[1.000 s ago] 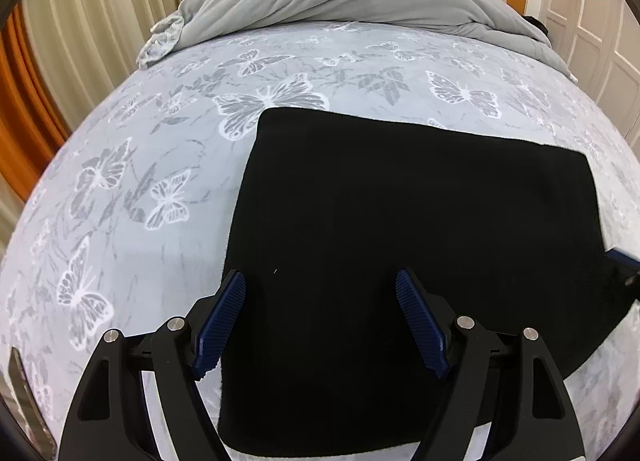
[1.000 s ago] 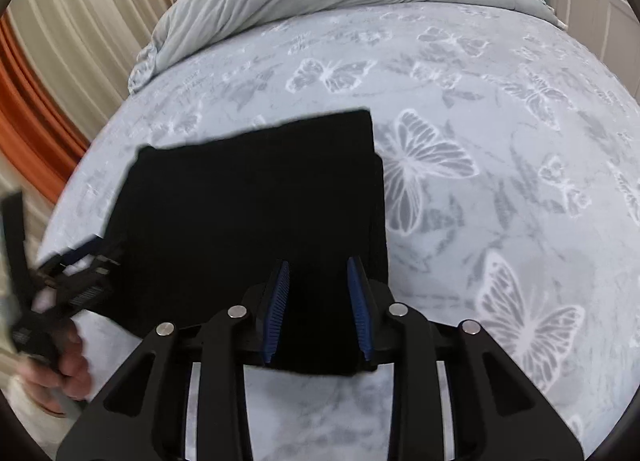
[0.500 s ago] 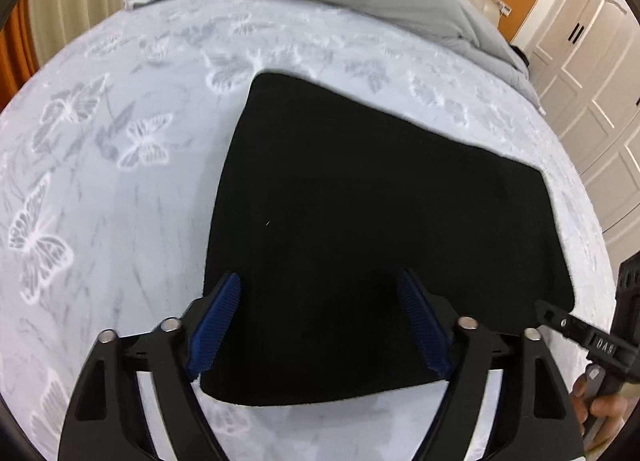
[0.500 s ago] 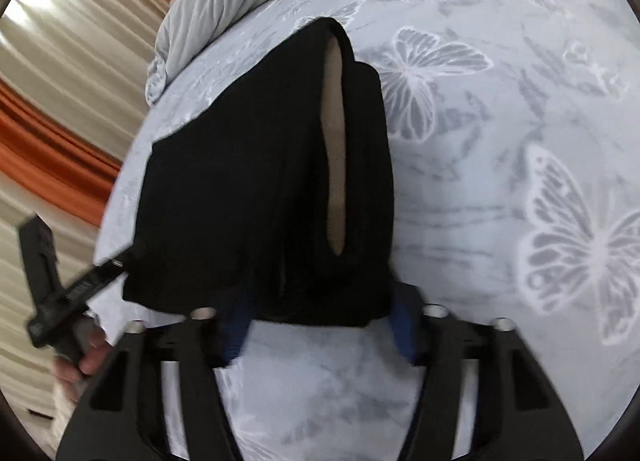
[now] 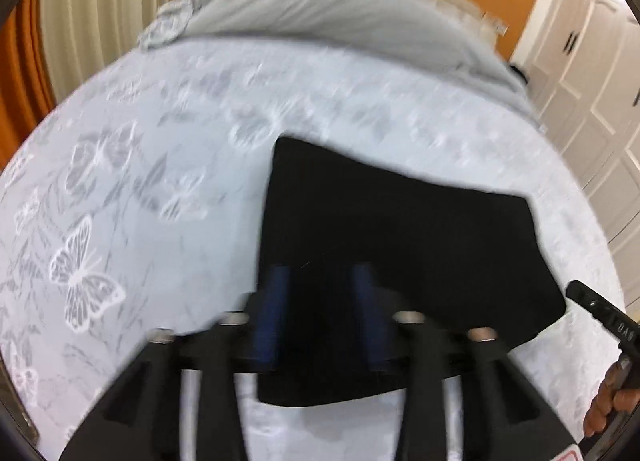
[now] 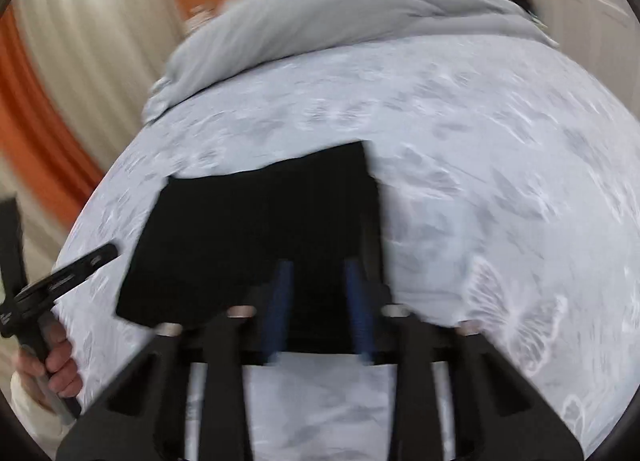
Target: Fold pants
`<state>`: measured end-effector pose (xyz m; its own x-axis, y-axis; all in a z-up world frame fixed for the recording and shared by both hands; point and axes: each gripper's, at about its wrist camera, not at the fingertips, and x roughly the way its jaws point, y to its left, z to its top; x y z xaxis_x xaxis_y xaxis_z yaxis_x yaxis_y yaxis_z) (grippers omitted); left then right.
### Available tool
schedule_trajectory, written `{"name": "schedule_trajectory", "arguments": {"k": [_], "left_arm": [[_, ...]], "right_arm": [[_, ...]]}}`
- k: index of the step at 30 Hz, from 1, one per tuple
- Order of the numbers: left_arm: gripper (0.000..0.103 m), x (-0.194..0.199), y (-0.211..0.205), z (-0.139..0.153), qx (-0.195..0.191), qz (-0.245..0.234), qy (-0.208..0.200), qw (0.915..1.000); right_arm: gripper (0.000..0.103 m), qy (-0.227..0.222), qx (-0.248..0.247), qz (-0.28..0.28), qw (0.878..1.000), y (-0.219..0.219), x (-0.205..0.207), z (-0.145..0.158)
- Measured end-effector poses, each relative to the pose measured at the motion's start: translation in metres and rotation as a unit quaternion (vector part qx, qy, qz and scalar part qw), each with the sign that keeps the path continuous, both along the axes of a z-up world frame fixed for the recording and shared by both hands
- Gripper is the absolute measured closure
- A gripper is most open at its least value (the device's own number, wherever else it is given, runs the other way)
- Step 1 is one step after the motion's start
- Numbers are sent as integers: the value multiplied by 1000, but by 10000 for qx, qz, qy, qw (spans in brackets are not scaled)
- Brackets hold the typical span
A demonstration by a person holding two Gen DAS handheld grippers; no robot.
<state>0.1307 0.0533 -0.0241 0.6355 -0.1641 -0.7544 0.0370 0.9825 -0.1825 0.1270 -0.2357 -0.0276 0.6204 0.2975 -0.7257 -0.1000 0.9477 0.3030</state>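
Observation:
The black pants (image 5: 400,245) lie folded into a flat rectangle on the butterfly-print bedsheet (image 5: 120,221). My left gripper (image 5: 320,273) hovers over their near left part. Its jaws are closing and its blue pads (image 5: 276,313) stand apart with no cloth pinched. My right gripper (image 6: 318,265) hovers over the near right part of the pants (image 6: 260,237). Its jaws are closing too, with a gap between the pads (image 6: 358,309) and nothing gripped. Each view shows the other gripper at the edge, held by a hand (image 6: 56,365). Both views are motion-blurred.
A grey duvet (image 5: 340,17) is bunched at the head of the bed. Pale curtains (image 5: 112,13) hang on the left and white wardrobe doors (image 5: 592,81) stand on the right. The bed's near edge lies just below the grippers.
The right gripper has let go of the raised fold, and the pants now lie flat. Both grippers have pulled back and up from the pants, and both pairs of jaws have narrowed.

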Motion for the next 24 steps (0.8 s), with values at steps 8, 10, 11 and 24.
{"name": "schedule_trajectory", "arguments": {"k": [8, 10, 11, 24], "left_arm": [[54, 23, -33, -45, 833, -174, 300, 9959], [54, 16, -34, -30, 700, -296, 200, 9969], [54, 15, -30, -27, 646, -261, 157, 9974], [21, -27, 28, -25, -557, 69, 682, 9961]], "right_arm": [[95, 601, 51, -122, 9981, -6, 20, -34], [90, 318, -112, -204, 9992, -7, 10, -17], [90, 222, -239, -234, 9992, -7, 8, -11], [25, 594, 677, -832, 9925, -40, 5, -29]]}}
